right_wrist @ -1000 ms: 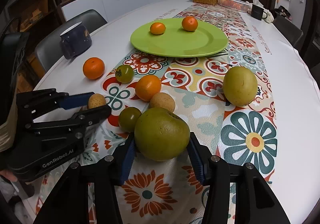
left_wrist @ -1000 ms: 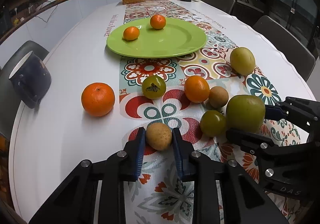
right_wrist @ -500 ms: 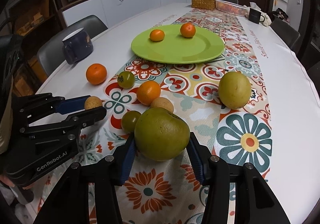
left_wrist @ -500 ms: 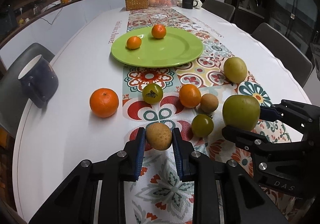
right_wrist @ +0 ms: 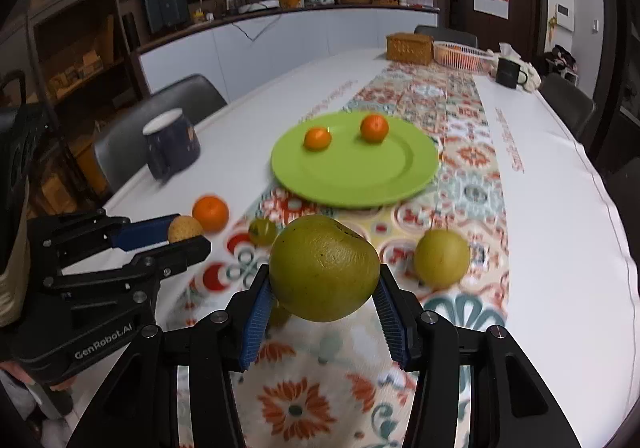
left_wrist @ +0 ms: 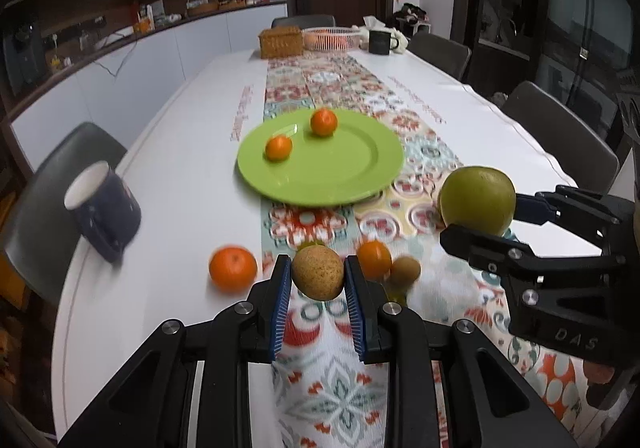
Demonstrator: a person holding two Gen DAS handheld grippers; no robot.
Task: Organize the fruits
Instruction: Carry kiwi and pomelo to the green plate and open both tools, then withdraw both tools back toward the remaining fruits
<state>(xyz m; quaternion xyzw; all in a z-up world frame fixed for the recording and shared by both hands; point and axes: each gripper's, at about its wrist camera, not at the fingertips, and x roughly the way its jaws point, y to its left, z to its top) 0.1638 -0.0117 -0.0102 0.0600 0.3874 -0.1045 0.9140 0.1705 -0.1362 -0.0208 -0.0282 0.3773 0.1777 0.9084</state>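
A long white surface (left_wrist: 180,208) runs away toward a dark door, with a patterned runner (left_wrist: 340,88) down its middle, chairs along both sides and a kitchen counter along the left wall. At the far end stand a wicker box (left_wrist: 280,41), a white basket (left_wrist: 330,38) and a dark mug (left_wrist: 379,42).

The left tongs (left_wrist: 318,280) are clenched on a small brown fruit (left_wrist: 318,277), held clear above the runner at the near end. The right tongs (right_wrist: 324,286) are clamped on a large green fruit (right_wrist: 324,268), also lifted off the runner, to the right of the left pair.

A green plate (left_wrist: 340,176) lies on the runner in the middle distance, carrying two small oranges (left_wrist: 279,147) toward its far left part, apart from each other. Near the left tongs, an orange (left_wrist: 233,268) rests on the white cloth to the left, while another orange (left_wrist: 374,260) and a small brown fruit (left_wrist: 405,270) sit side by side just to the right. A small dark green fruit (right_wrist: 262,231) lies on the runner near them, and a yellow-green pear-like fruit (right_wrist: 441,258) rests to the right. A navy mug (left_wrist: 104,208) stands at the left edge.
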